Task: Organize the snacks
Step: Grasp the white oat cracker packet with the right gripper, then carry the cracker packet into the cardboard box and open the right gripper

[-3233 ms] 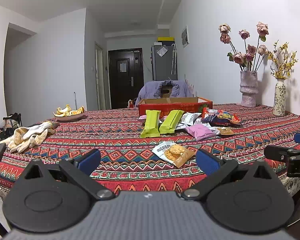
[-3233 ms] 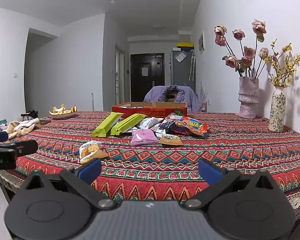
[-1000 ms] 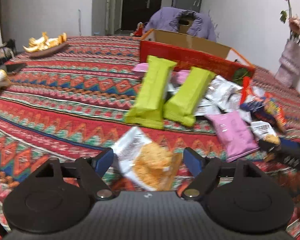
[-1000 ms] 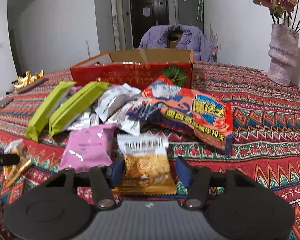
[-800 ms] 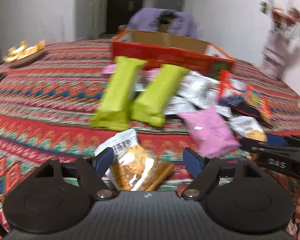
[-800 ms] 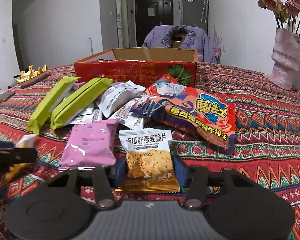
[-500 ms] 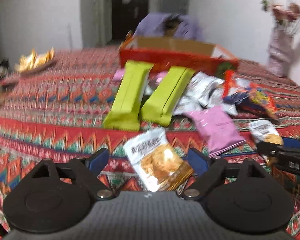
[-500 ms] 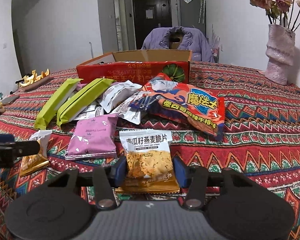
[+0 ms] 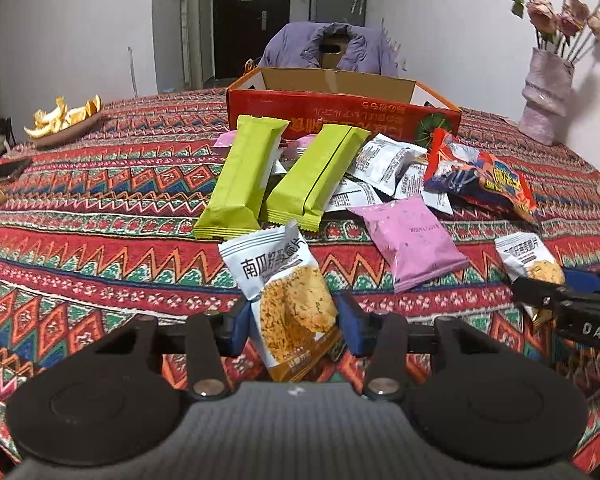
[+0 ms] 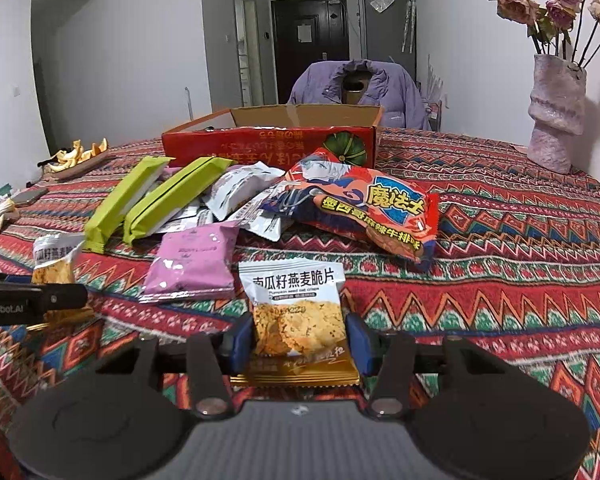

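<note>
Left gripper (image 9: pixel 292 330) fingers have just been closing and now pinch the left crisp packet (image 9: pixel 286 300), which stands tilted, its lower end between the blue pads. Right gripper (image 10: pixel 298 340) fingers clamped on the right crisp packet (image 10: pixel 298 312), same brand, held upright just above the surface (image 10: pixel 500 280). Pink pouch (image 10: pixel 194 264) lies just beside it on the patterned cloth. Behind: two green bars (image 9: pixel 276 176) side by side, white sachets, a red-orange chip bag (image 10: pixel 364 208), then the open red box (image 10: pixel 272 144) at the far end of the pile
</note>
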Motion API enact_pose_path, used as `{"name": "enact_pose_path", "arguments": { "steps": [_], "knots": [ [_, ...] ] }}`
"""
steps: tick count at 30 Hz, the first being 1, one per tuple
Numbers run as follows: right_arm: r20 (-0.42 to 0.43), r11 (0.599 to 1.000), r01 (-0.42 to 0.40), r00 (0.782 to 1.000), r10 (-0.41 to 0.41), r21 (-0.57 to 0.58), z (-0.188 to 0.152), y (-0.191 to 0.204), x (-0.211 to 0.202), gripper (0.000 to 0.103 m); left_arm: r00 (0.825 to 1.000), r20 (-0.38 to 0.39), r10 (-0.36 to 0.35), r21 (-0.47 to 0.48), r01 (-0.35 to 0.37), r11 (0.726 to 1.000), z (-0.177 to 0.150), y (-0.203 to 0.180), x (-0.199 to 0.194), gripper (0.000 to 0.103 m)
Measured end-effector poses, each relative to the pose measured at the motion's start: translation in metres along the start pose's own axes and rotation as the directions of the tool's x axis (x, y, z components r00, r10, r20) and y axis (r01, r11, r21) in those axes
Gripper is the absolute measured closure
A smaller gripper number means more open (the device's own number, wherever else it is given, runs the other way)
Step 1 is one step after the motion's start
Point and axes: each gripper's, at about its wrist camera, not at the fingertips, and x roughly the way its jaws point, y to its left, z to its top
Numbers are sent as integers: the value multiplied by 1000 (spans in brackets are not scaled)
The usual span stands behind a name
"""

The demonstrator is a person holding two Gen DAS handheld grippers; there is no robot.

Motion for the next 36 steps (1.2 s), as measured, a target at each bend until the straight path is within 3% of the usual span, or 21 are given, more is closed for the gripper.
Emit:
{"name": "enact_pose_path", "arguments": {
  "steps": [6,9,13,20,25,29,33,36],
  "knots": [
    [41,1000,-12,999,11,19,1,3,-18,56,999,47,-25,17,24,1000,3,3,-16,59],
    [77,999,-34,997,31,43,13,0,-30,56,995,78,-68,27,66,997,21,15,-27,59],
    [147,990,-114,984,102,77,53,-8,-44,56,983,113,-143,61,137,989,71,39,-30,59],
    [221,978,-196,959,176,73,159,-26,-35,56,956,153,-249,94,237,967,193,69,-5,59],
    [191,979,-176,970,154,103,241,-48,27,56,948,120,-295,122,281,952,267,72,53,59],
    [110,985,-120,988,107,125,292,-60,108,56,959,71,-273,140,262,955,315,64,126,59],
    [6,989,-18,1000,17,144,319,-69,210,56,969,-12,-246,129,245,961,340,57,210,59],
    [-76,991,77,995,-69,112,322,-74,279,56,971,-58,-232,128,238,963,347,50,268,59]
  ]
}}
